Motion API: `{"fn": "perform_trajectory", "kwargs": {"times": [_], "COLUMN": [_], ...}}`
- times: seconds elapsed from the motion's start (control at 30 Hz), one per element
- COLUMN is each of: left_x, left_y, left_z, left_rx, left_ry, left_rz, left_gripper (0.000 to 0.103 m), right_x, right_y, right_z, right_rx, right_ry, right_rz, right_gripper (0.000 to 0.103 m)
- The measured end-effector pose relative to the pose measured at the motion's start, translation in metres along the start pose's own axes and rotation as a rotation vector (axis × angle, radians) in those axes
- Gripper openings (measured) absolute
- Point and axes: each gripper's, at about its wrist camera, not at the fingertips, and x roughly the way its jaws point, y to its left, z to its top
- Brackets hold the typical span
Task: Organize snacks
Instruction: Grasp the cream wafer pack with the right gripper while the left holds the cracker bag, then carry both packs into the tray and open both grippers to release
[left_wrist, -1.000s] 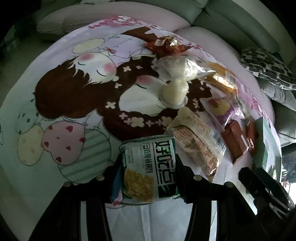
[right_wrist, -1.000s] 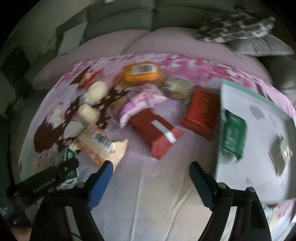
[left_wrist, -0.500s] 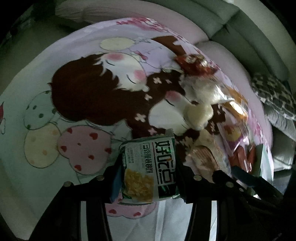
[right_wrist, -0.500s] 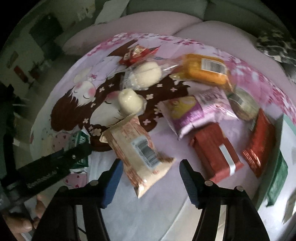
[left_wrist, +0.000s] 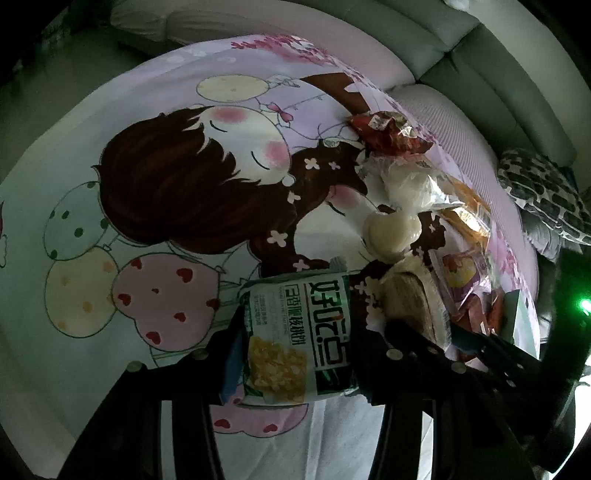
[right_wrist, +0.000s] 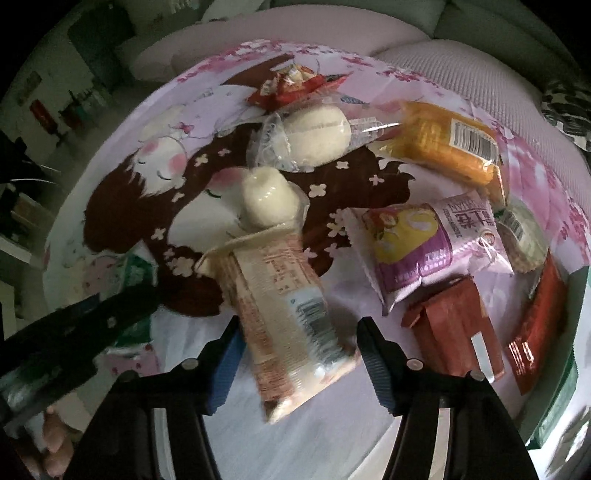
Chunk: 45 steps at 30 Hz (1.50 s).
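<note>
The left gripper (left_wrist: 295, 347) is pinching the green packet (left_wrist: 297, 332) clear of the pile, while the right gripper (right_wrist: 299, 350), jaws wide and empty, is straddling the biscuit pack (right_wrist: 288, 314) to grab it

Most open room is on the cartoon-print pink tablecloth (left_wrist: 155, 192): in the left wrist view everything from 8 to 12 o'clock is bare cloth, easy to pass over. The 1 to 4 o'clock side is jammed: a crinkly red foil wrapper (left_wrist: 388, 134), a clear-bagged white bun (left_wrist: 406, 184) and a small round white cake (left_wrist: 393, 232) sit close together. In the right wrist view, a long pinkish biscuit pack (right_wrist: 284, 306) lies between the open fingers. At 3 o'clock a purple-and-yellow bag (right_wrist: 432, 247) and a dark red box (right_wrist: 458, 328) block the way. At 6 o'clock it's bare cloth.
</note>
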Motion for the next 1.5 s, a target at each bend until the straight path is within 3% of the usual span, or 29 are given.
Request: {"fn": "perform_trajectory", "kwargs": {"times": [0.17,0.27,0.7,0.9,1.2,1.37,1.5], "left_x": [0.004,0.007,0.004,-0.004,-0.015,-0.01,-0.004], "left_y": [-0.002,-0.007,-0.033,-0.059,-0.13,-0.177,-0.21], "left_z": [0.001,0.001,-0.004,-0.005,0.006,0.006,-0.001], "left_rx": [0.007,0.02,0.094,0.158,0.285,0.372,0.433], "left_ry": [0.003,0.003,-0.021,-0.05,-0.117,-0.108,-0.072], "left_rz": [0.004,0.004,-0.023,-0.024,-0.052,-0.092,-0.132], "left_gripper": [0.052,0.052,0.052,0.052,0.052,0.052,0.052], "right_x": [0.003,-0.001,-0.053,-0.09,-0.126,-0.14,-0.148], "right_y": [0.001,-0.005,-0.031,-0.052,-0.104,-0.14,-0.179], "right_z": [0.005,0.001,-0.054,-0.062,-0.075,-0.086,-0.101], "right_rx": [0.049,0.101,0.37,0.423,0.526,0.608,0.711], "right_ry": [-0.044,-0.065,-0.241,-0.342,-0.423,-0.464,-0.477], "right_rz": [-0.004,0.023,0.186,0.186,0.05,-0.025,-0.144], "right_gripper": [0.046,0.042,0.039,0.038,0.038,0.038,0.038]}}
